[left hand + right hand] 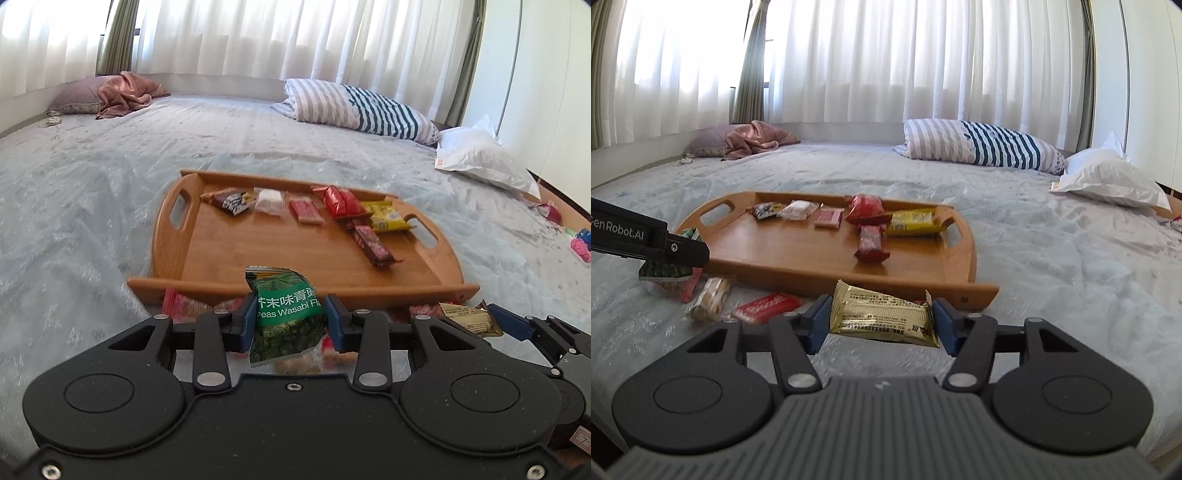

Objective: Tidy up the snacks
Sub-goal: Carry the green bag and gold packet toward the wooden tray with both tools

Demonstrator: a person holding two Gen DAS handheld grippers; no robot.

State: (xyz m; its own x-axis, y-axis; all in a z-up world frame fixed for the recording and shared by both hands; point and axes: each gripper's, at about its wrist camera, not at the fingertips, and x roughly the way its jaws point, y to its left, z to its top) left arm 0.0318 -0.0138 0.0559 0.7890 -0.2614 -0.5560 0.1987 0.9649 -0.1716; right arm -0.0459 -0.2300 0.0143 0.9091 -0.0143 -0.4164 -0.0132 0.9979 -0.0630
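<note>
My left gripper (290, 319) is shut on a green wasabi-peas packet (286, 314), held just before the near rim of the wooden tray (258, 258). My right gripper (881, 323) is shut on a gold snack packet (882, 317), also just before the tray (794, 251). The tray lies on the bed and holds several snacks: a dark packet (231, 199), a white one (269, 199), a pink one (304, 211), a red bag (340, 201), a yellow bar (388, 218) and a dark red bar (373, 245). The left gripper with its green packet (665, 269) shows at the left of the right wrist view.
Loose snacks lie on the bedspread before the tray: a red bar (766, 306), a biscuit pack (709, 299), a pink-red packet (181, 304). A striped pillow (982, 147), a white bag (1108, 181) and a pink cloth (757, 138) lie further back. Small items (580, 243) are at the right edge.
</note>
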